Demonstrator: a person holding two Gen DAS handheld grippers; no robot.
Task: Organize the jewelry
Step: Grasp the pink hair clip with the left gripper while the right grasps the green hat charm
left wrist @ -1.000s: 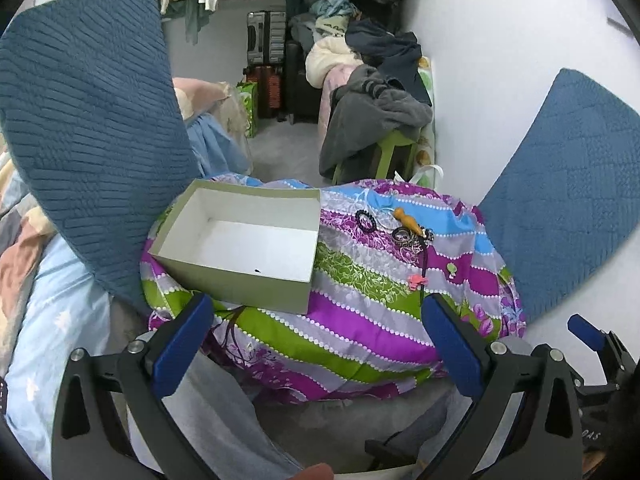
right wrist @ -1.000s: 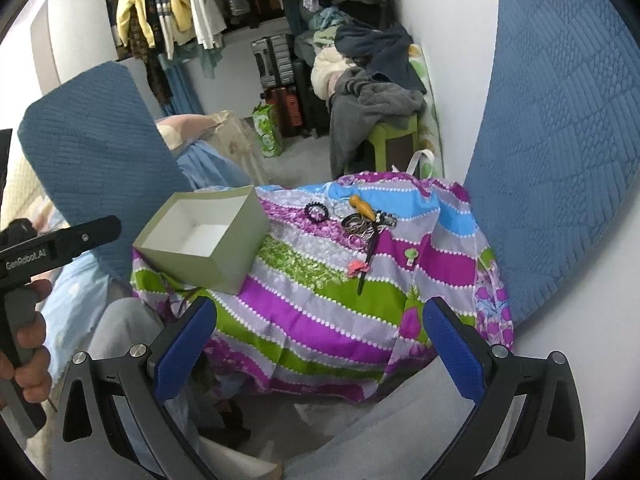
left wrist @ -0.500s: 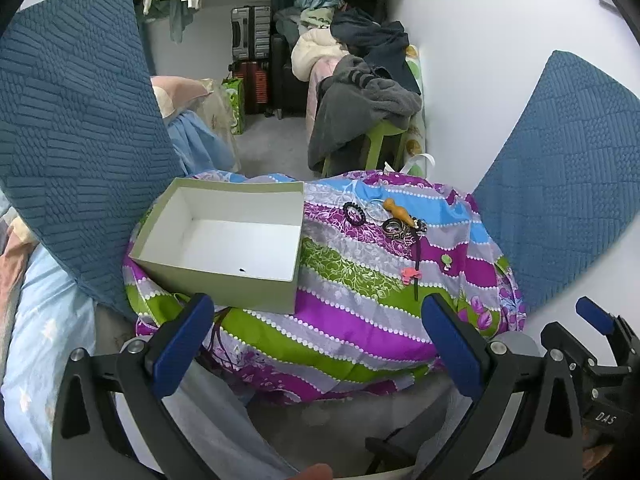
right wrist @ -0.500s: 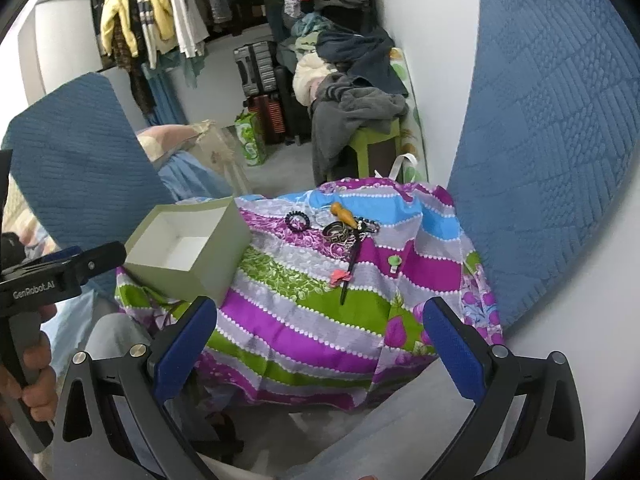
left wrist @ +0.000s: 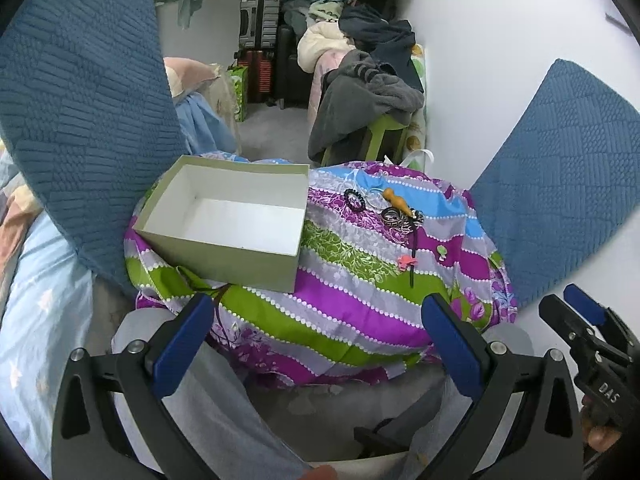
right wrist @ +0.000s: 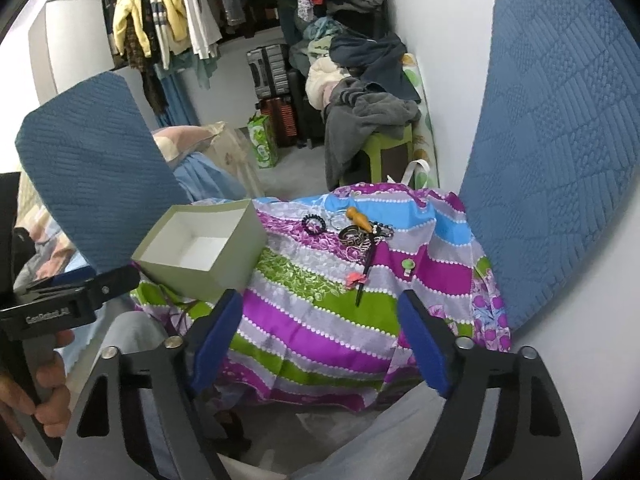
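An open grey-green box [left wrist: 224, 224] with a white inside sits on the left part of a bundle covered in striped cloth [left wrist: 340, 308]; its inside shows bare white. The jewelry lies in a small cluster near the far right edge of that cloth, apart from the box. There is a black beaded bracelet [left wrist: 355, 201], an orange wooden piece [left wrist: 396, 201] just beside it, and a dark patterned bangle [left wrist: 391, 215] touching a tangle of what looks like a chain, too small to make out well. A dark hair stick [left wrist: 413, 258] with a pink ornament runs from the tangle toward the near edge, and a small green brooch [left wrist: 441, 251] lies to its right.

The left gripper [left wrist: 316, 344] hangs short of the near edge, fingers wide apart with nothing between them. The right gripper [right wrist: 320, 340] also hangs short of the near edge; its jaws have just been closing partway, yet the blue pads [right wrist: 420, 344] stand apart and grip nothing. A hand [right wrist: 36, 380] at the lower left of the right wrist view grips the left gripper's handle. Two blue quilted cushions [left wrist: 80, 112] flank the bundle.
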